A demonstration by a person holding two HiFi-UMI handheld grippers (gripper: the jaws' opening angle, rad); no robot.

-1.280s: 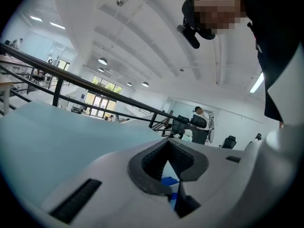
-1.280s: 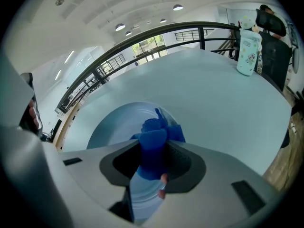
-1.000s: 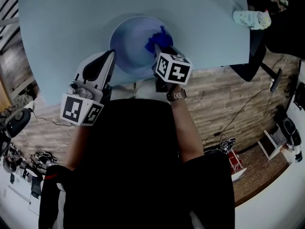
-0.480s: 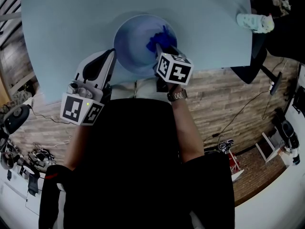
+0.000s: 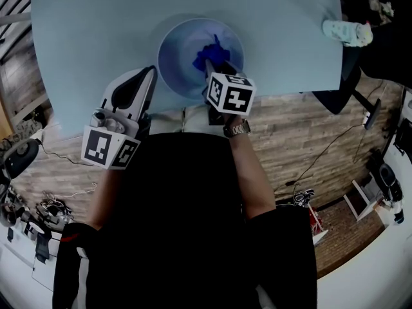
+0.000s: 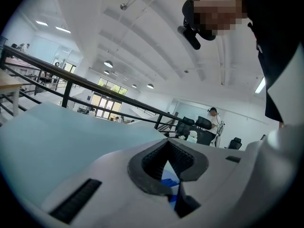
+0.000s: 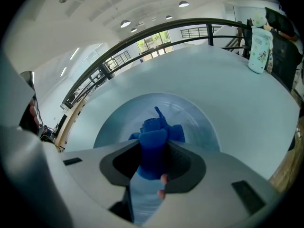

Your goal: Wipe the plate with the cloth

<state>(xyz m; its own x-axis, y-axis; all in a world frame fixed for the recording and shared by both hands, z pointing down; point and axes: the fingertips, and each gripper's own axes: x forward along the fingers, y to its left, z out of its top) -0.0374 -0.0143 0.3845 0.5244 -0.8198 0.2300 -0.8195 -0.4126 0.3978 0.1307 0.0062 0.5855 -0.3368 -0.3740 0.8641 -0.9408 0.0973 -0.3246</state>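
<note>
A pale blue plate (image 5: pixel 183 60) lies on the light blue table (image 5: pixel 90 31) near its front edge. My right gripper (image 5: pixel 216 65) is over the plate's right half, shut on a bunched dark blue cloth (image 5: pixel 208 52) that rests on the plate. The right gripper view has the cloth (image 7: pixel 153 144) pinched between the jaws and spreading onto the plate (image 7: pixel 202 122). My left gripper (image 5: pixel 151 74) is shut and holds nothing; it sits just left of the plate, at the table's edge. In the left gripper view a sliver of the cloth (image 6: pixel 168 182) shows behind the left gripper (image 6: pixel 167 148).
A white bottle (image 5: pixel 347 32) lies at the table's far right edge; in the right gripper view this bottle (image 7: pixel 260 49) is beyond the plate. The table's front edge (image 5: pixel 277 90) runs just behind the grippers, with wooden floor (image 5: pixel 309 134) below. The person's dark torso fills the lower head view.
The right gripper has dragged the cloth leftward across the plate, from the right rim toward the middle. The left gripper has stayed where it was.
</note>
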